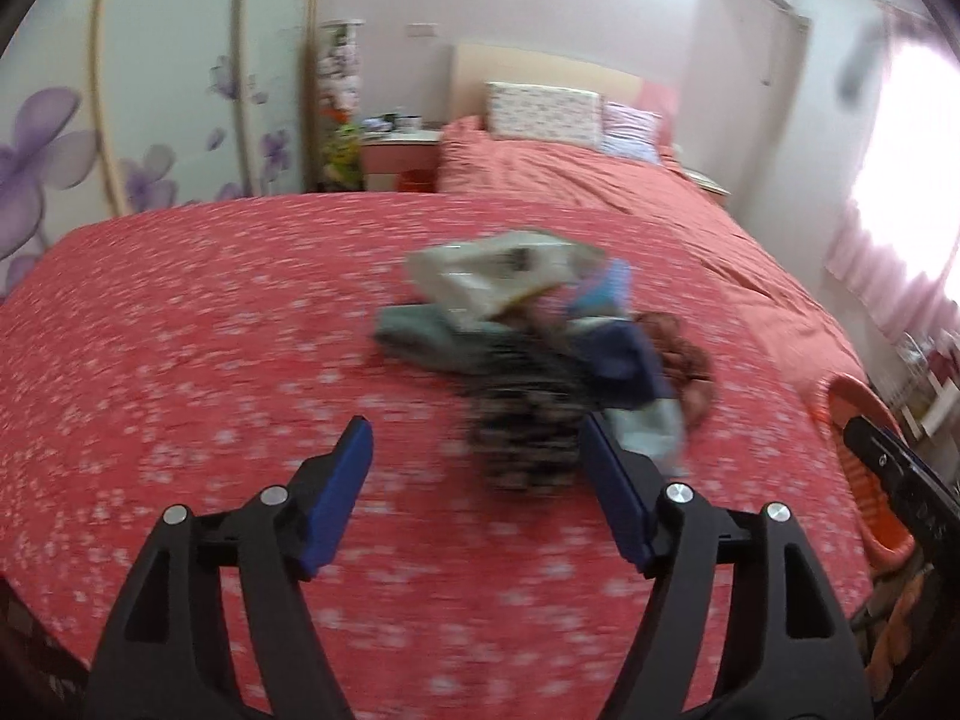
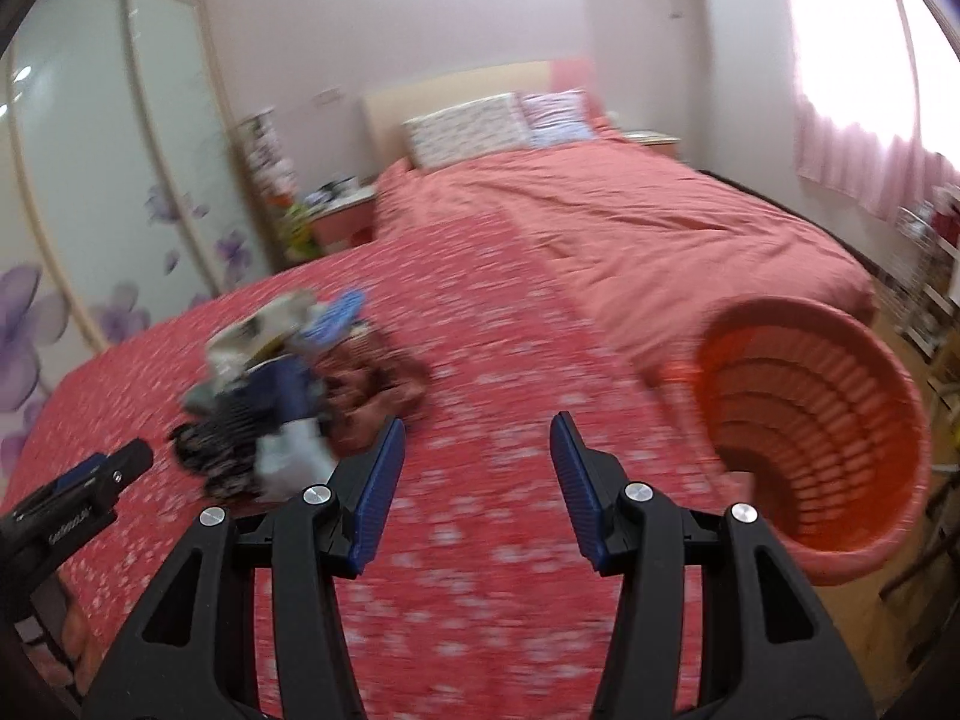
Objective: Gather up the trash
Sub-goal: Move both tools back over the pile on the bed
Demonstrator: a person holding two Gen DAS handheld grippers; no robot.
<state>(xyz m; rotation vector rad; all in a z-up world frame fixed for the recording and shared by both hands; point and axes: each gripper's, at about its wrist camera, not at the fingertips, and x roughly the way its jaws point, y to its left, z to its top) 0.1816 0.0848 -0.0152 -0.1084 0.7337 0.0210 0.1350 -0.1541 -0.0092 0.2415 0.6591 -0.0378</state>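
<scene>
A blurred pile of trash, wrappers, a dark patterned piece and a brown crumpled piece, lies on the red flowered bedspread. My left gripper is open and empty, just short of the pile. In the right wrist view the pile sits to the left. My right gripper is open and empty above the bedspread. An orange slatted basket lies tilted at the bed's right edge; its rim also shows in the left wrist view. The left gripper's finger shows at the right wrist view's left edge.
A pink bed with pillows stretches behind. A nightstand with small items stands at back left. Sliding wardrobe doors with purple flowers line the left. Curtained windows and shelves are on the right.
</scene>
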